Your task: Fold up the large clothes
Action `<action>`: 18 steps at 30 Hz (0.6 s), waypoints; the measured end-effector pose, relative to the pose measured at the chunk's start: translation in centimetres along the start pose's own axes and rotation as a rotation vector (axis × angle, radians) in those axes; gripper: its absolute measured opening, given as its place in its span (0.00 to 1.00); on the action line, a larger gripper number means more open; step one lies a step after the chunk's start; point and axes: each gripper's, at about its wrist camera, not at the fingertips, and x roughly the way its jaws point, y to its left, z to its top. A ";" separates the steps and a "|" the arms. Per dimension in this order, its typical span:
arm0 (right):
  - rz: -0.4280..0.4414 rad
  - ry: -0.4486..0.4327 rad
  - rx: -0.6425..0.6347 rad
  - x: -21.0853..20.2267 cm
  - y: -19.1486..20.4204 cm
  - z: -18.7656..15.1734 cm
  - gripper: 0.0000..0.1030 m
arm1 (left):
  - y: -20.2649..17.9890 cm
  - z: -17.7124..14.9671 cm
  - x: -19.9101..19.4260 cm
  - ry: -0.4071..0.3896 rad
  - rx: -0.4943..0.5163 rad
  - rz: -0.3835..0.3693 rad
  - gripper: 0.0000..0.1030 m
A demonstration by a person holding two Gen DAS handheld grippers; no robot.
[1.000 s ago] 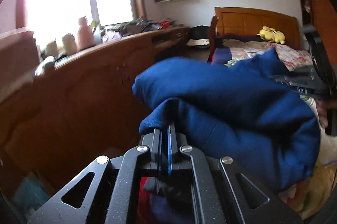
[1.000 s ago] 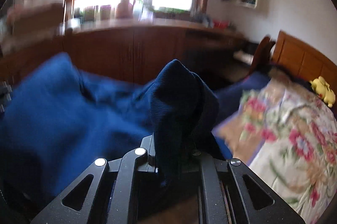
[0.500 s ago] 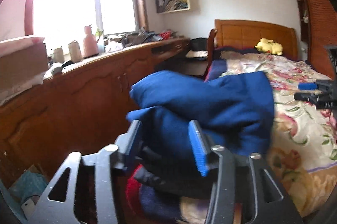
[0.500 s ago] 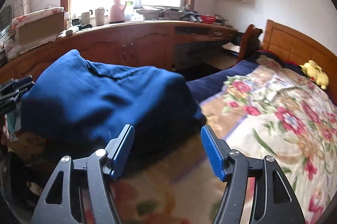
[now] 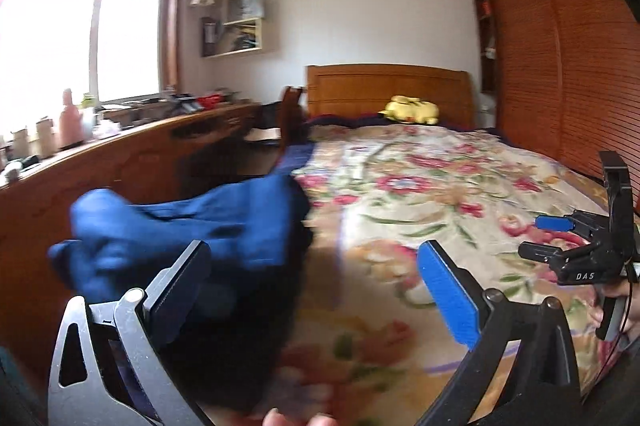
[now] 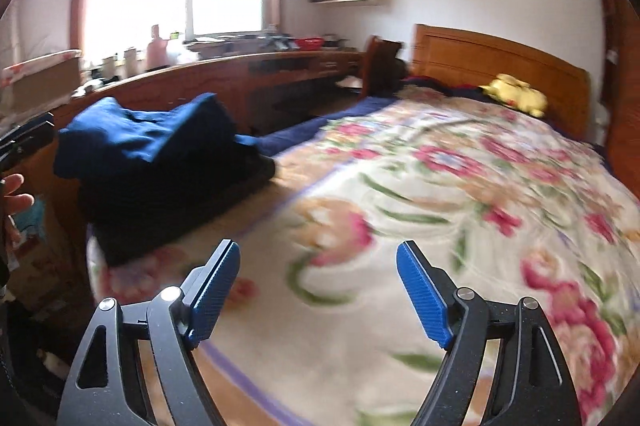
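Observation:
A dark blue garment (image 5: 192,242) lies bunched in a heap at the near left corner of the bed (image 5: 440,193), and the right wrist view shows the same blue garment (image 6: 160,161) at its left. My left gripper (image 5: 312,274) has its jaws opening wide, nothing between them; the heap sits just behind its left finger. My right gripper (image 6: 318,278) is also opening, over the bare floral bedspread (image 6: 440,205), with nothing held. The right gripper (image 5: 560,242) appears at the right edge of the left wrist view.
A long wooden cabinet (image 5: 120,161) with bottles on top runs under the window (image 5: 60,17) to the left of the bed. A yellow plush toy (image 5: 410,109) lies by the wooden headboard (image 5: 384,85). A wooden wardrobe (image 5: 568,65) stands on the right. A hand (image 6: 12,197) shows at the left edge.
Both grippers were shut on the blue garment, then let go and opened wide. They have drawn back and swung right, leaving the garment heaped at the bed's corner.

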 end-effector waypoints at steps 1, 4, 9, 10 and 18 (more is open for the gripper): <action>-0.018 -0.002 0.009 -0.7 -0.6 -0.7 0.80 | -1.4 -0.1 0.7 0.003 -0.001 -0.033 1.00; -0.070 0.003 0.041 -2.1 -2.0 -1.9 0.80 | -5.4 -0.3 2.8 0.029 -0.008 -0.104 1.00; -0.156 -0.008 0.077 -3.9 -3.4 -3.3 0.80 | -11.4 -1.3 5.8 0.071 0.022 -0.153 1.00; -0.164 -0.008 0.088 -4.2 -3.7 -3.6 0.80 | -12.7 -1.7 6.3 0.080 0.025 -0.168 1.00; -0.250 -0.010 0.145 -5.9 -5.3 -5.2 0.80 | -20.6 -2.8 9.7 0.126 0.043 -0.255 1.00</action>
